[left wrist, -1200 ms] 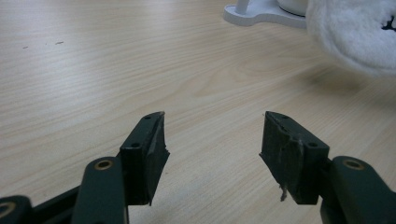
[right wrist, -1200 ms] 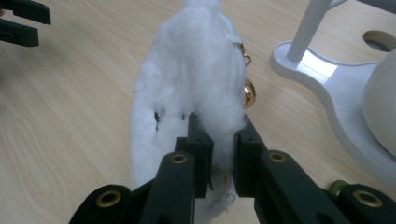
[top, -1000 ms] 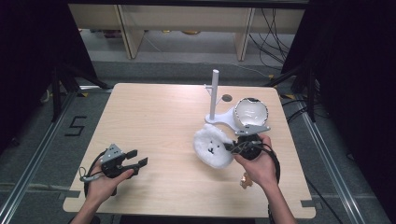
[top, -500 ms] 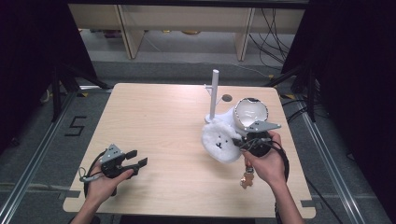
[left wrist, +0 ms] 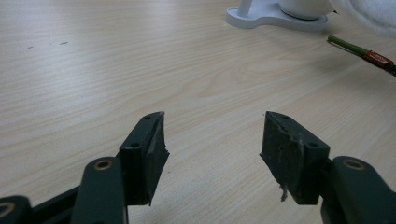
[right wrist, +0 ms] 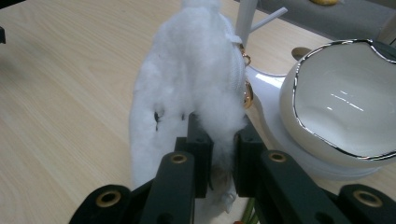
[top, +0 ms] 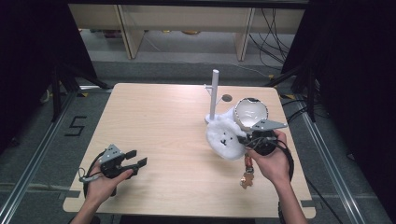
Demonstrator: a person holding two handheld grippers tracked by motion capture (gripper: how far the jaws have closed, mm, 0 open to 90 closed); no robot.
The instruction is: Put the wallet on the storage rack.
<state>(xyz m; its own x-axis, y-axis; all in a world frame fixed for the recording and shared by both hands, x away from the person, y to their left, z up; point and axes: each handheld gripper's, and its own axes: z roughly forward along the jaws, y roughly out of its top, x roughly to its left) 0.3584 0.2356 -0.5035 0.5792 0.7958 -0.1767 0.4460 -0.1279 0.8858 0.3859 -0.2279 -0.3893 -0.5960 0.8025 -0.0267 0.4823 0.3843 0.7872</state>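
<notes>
1. Fluffy white plush pouch with a small stitched face (top: 227, 136) is held pinched at its lower edge between the nearly closed jaws of the right gripper (top: 250, 140), just in front of the white stand with an upright post (top: 215, 95).
2. Since a second ago the pouch has been carried to the right and lifted a little, toward the stand and the glossy white gold-rimmed ceramic bowl (top: 251, 113); it now touches or overlaps the stand's base.
3. This is judged as the approach to hanging the pouch on the post's side peg.
4. In the right gripper view the pouch (right wrist: 187, 93) stands roughly upright, long axis rising away from the jaws, its gold clasp side toward the bowl.
5. The left gripper (top: 131, 161) is rested on the light wooden table (top: 159, 121), jaws spread and empty.
</notes>
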